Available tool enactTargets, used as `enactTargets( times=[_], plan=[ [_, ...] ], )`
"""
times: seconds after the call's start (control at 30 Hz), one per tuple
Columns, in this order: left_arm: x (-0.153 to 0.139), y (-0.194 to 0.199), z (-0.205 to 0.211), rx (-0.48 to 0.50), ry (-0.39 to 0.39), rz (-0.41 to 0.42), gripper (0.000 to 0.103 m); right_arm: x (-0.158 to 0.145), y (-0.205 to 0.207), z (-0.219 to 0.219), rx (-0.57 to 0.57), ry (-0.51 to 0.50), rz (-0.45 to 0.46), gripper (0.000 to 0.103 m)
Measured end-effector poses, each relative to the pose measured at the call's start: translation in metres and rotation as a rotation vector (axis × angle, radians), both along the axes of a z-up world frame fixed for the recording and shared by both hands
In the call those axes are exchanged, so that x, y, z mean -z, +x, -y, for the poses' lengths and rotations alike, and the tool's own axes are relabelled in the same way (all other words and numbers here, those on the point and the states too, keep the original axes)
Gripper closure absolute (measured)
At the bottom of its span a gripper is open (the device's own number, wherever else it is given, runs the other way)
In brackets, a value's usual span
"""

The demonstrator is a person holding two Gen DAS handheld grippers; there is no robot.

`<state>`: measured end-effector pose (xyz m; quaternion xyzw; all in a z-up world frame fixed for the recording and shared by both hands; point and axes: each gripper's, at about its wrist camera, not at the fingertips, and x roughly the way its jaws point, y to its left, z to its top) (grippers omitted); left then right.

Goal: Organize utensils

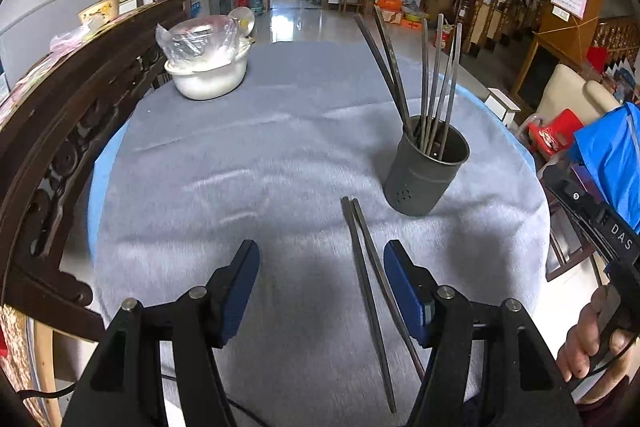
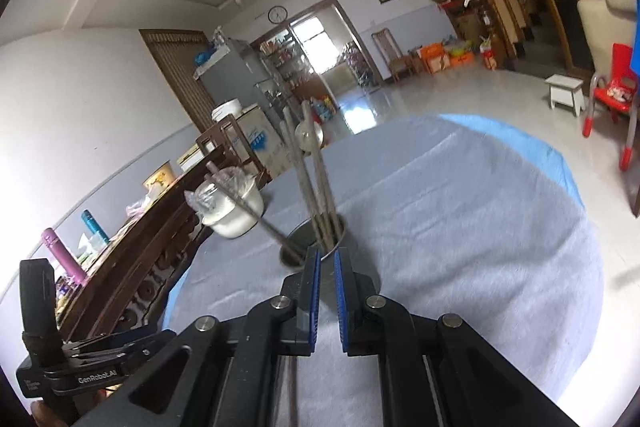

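Broadly, the scene is taken up by a round worktop [image 1: 248, 163] covered with a grey fleecy cloth, against whose left side a dark carved wooden bench back [image 1: 68, 131] is set. Toward the far left of the cloth a white basin [image 1: 206, 77] holding a bag-wrapped bowl is seen, well apart from the task's things. Right of centre a grey metal holder [image 1: 426, 173] stands upright, with several chopsticks already leaning in it. Just before the holder, two loose chopsticks [image 1: 366, 287] lie side by side on the cloth, almost touching, their far tips near the holder's base.

The left tool [image 1: 322, 291] is held with its jaws well apart and nothing pressed between the pads; the loose pair lies between the jaws, close to the right-hand pad. The right tool [image 2: 327, 291] is seen with its pads nearly together and nothing visibly gripped, pointing at the holder's rim.

Several risks are judged from this. Because the pair sits off-centre, one stick may be pushed aside or rolled on the soft cloth as the jaws are brought together, so that only one is caught. Thin, smooth sticks may also be pinched askew and slip. The light holder could be knocked over if it is struck.
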<state>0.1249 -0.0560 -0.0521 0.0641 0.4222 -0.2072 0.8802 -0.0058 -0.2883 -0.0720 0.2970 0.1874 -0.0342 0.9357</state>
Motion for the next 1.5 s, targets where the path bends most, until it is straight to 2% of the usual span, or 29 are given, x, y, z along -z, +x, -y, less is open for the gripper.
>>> enactTargets(
  times=[0.37, 0.57, 0.63, 0.67, 0.8, 0.9, 1.07, 1.23, 1.5],
  plan=[
    [-0.044, -0.063, -0.020, -0.030, -0.003, 0.147, 0.034, -0.032, -0.041, -0.047, -0.045, -0.042, 0.053, 0.094],
    [-0.069, -0.101, -0.032, -0.042, -0.008, 0.239, 0.018, -0.043, -0.062, -0.064, -0.064, -0.023, 0.060, 0.094],
    [-0.075, -0.112, -0.039, -0.047, -0.020, 0.270, 0.009, -0.048, -0.069, -0.069, -0.064, -0.027, 0.069, 0.094],
    [-0.077, -0.116, -0.043, -0.049, -0.034, 0.280, 0.008, -0.049, -0.072, -0.071, -0.061, -0.032, 0.071, 0.094],
    [-0.076, -0.122, -0.051, -0.073, -0.080, 0.284, 0.007, -0.044, -0.073, -0.075, -0.059, -0.029, 0.054, 0.094],
    [-0.068, -0.127, -0.056, -0.104, -0.067, 0.285, 0.007, -0.038, -0.072, -0.078, -0.067, -0.004, 0.039, 0.094],
    [-0.056, -0.138, -0.057, -0.128, -0.027, 0.344, 0.007, -0.037, -0.081, -0.087, -0.074, -0.029, 0.066, 0.094],
    [-0.053, -0.134, -0.054, -0.111, -0.005, 0.311, 0.007, -0.034, -0.095, -0.093, -0.059, -0.071, 0.074, 0.094],
    [-0.049, -0.131, -0.059, -0.131, -0.008, 0.278, 0.007, -0.025, -0.111, -0.088, -0.021, -0.054, 0.079, 0.094]
  ],
)
